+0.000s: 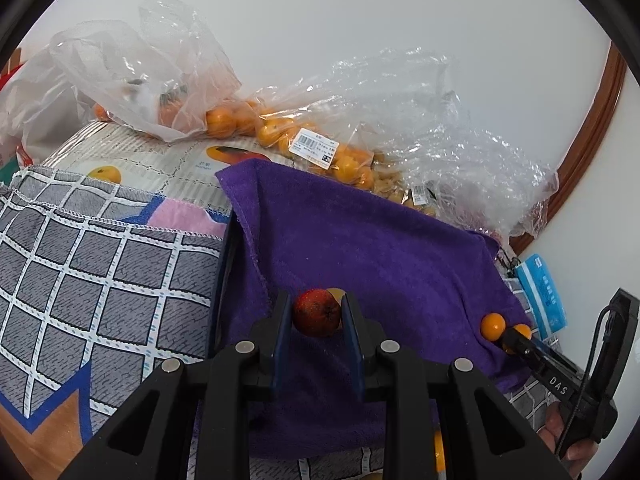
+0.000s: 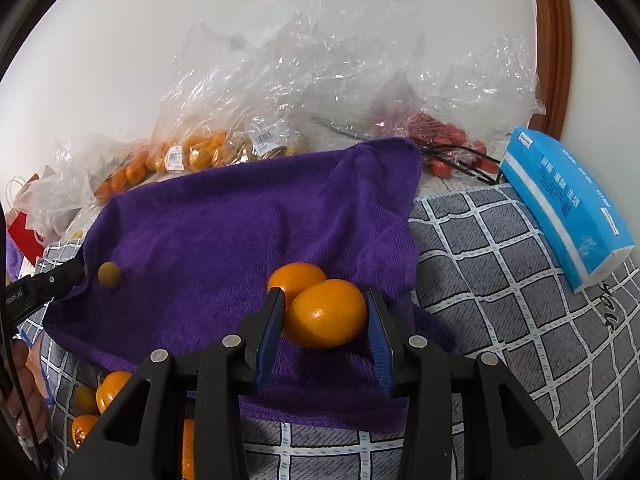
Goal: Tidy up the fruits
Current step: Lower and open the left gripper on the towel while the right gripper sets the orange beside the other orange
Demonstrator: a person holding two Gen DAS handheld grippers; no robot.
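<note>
A purple towel (image 1: pixel 360 240) (image 2: pixel 240 220) lies over the checked cloth. My left gripper (image 1: pixel 316 314) is shut on a small red fruit (image 1: pixel 317 312) just above the towel; a yellow fruit (image 1: pixel 335 292) peeks out behind it and also shows in the right wrist view (image 2: pixel 109 275). My right gripper (image 2: pixel 325 312) has its pads either side of an orange kumquat (image 2: pixel 326 314) on the towel; a second kumquat (image 2: pixel 294 280) lies just behind. Both kumquats (image 1: pixel 493 325) and the right gripper's tip show in the left wrist view.
Clear plastic bags of oranges (image 1: pixel 280 132) (image 2: pixel 192 152) and red fruit (image 2: pixel 440 136) line the wall behind the towel. A blue tissue pack (image 2: pixel 568 208) lies at right. Several loose kumquats (image 2: pixel 108 392) lie on the checked cloth (image 2: pixel 520 320) at front left.
</note>
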